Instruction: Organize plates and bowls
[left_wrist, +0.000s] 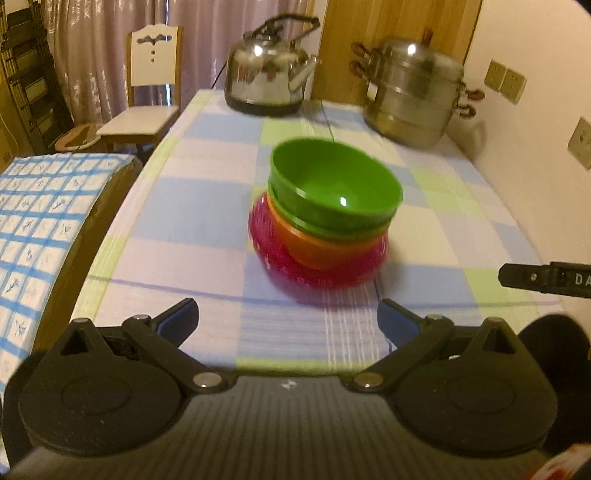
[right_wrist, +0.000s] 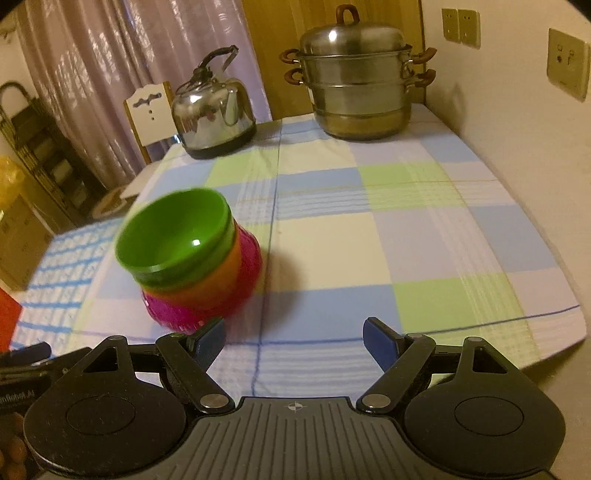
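Left wrist view: stack of bowls (left_wrist: 325, 218) mid-surface, well this side of kettle (left_wrist: 267, 74). Green bowl (left_wrist: 334, 182) on top, tilted, seated in a second green rim, then orange bowl (left_wrist: 314, 247), then pink ribbed bowl (left_wrist: 317, 269) at the bottom on the checked cloth (left_wrist: 207, 221). No plates visible in either view.

Left tongs (left_wrist: 288, 321) apart, empty, just short of the stack, centred on it. Right tongs (right_wrist: 293, 338) apart, empty; left pad (right_wrist: 208, 338) close to the pink base, touching or not: cannot tell.

Probable step: straighten or regrip the stack. Suggested handling:
- Grip low, on pink rim, not on green top; top looks loose, likely to slide off if pushed sideways.
- Level green bowl first, press straight down to seat.
- Slow close; plastic likely light and slippery.

Surroundings, relative to kettle: steamer pot (left_wrist: 413, 92) to the right near the wall; chair (left_wrist: 147, 92) to the left, off the surface; blue-grid cloth (left_wrist: 40, 221) well nearer and left. None blocking. Both frames motion-blurred; nesting detail uncertain.
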